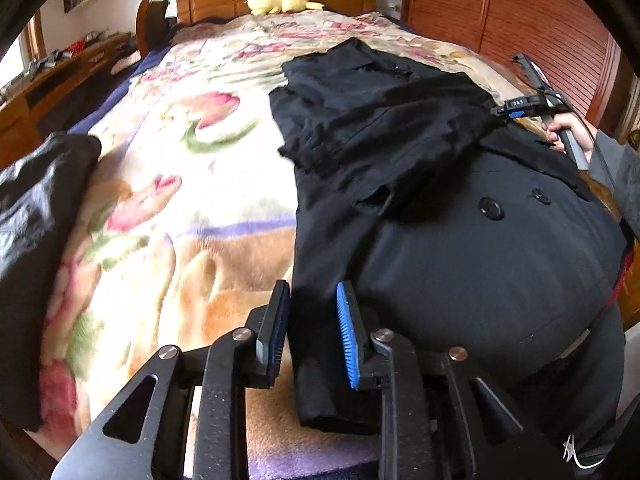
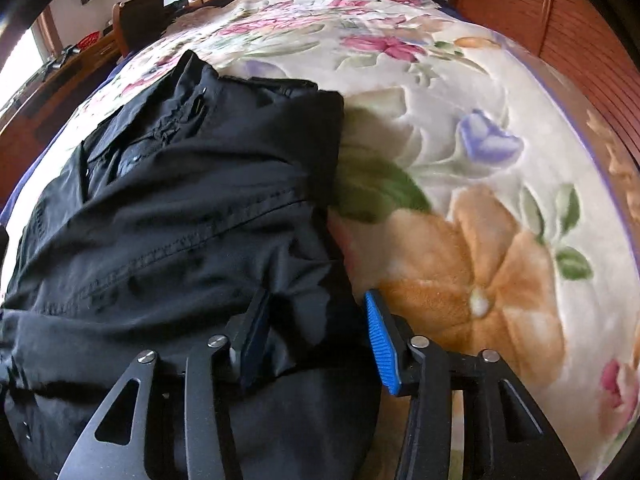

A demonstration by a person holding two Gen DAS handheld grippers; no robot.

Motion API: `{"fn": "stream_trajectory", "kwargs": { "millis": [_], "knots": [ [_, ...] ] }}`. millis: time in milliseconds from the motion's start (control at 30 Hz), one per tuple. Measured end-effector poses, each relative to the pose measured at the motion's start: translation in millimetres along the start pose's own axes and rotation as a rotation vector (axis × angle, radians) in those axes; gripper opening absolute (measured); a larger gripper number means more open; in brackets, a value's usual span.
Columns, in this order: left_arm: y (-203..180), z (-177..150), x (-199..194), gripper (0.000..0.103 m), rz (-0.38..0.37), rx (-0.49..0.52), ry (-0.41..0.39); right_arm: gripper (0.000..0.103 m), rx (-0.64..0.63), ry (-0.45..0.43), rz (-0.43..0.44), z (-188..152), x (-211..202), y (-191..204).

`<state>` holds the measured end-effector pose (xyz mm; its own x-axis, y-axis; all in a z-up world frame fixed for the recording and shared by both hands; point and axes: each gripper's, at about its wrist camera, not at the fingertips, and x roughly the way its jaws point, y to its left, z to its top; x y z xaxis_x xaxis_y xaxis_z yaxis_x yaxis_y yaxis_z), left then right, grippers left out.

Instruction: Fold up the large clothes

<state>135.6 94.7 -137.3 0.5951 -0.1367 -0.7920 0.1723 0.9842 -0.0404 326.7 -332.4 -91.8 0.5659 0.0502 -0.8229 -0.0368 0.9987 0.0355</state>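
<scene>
Your bed (image 1: 192, 208) wears a floral blanket (image 2: 460, 160); on it lie the black coat (image 1: 460, 240), a dark garment (image 1: 36, 216) at left, and a yellow plush (image 1: 280, 0) far off.

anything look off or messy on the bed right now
Mostly the black coat: its upper part is folded back in a rumpled, uneven layer rather than flat. A second dark garment lies bunched at the left edge of the floral blanket. Nothing looks spilled or damaged.

Light: soft daylight from a window (image 1: 16, 60) at the upper left, pretty bright.
Shadows: faint.
Blur: smeared blanket (image 2: 480, 240) toward the frame edges.
Distortion: heavy fisheye bulge, black vignette corners.
Dark clothes (image 1: 440, 220): detail mostly swallowed.
</scene>
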Motion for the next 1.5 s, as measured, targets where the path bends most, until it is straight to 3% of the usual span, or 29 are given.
{"fn": "stream_trajectory", "kwargs": {
  "millis": [567,667,700,800,967,1133,1200,1267,1500],
  "knots": [
    [15,13,30,0.03,0.052,-0.047,0.057,0.045,-0.087,-0.024,-0.026,-14,-6,20],
    [15,12,26,0.03,0.054,-0.052,0.06,0.016,-0.112,-0.039,-0.051,-16,-8,21],
    [15,12,25,0.03,0.055,-0.053,0.061,0.012,-0.104,-0.038,-0.061,-15,-8,21],
    [9,9,18,0.03,0.067,-0.042,0.061,0.009,-0.072,-0.051,-0.098,-12,-11,17],
    [3,4,3,0.03,0.046,-0.035,0.051,0.009,-0.029,-0.043,-0.058,-14,-19,10],
    [-1,-3,-7,0.03,0.023,-0.037,0.041,0.022,-0.004,-0.055,0.0,-43,-60,-4],
    [-1,-5,-9,0.03,0.014,-0.041,0.035,0.039,-0.022,-0.074,0.016,-68,-83,-5],
    [-1,-8,-12,0.03,0.008,-0.042,0.031,0.045,-0.039,-0.075,0.048,-96,-106,-6],
    [-2,-14,-20,0.03,0.002,-0.04,0.034,0.055,-0.062,-0.042,0.073,-190,-163,-3]
  ]
}}
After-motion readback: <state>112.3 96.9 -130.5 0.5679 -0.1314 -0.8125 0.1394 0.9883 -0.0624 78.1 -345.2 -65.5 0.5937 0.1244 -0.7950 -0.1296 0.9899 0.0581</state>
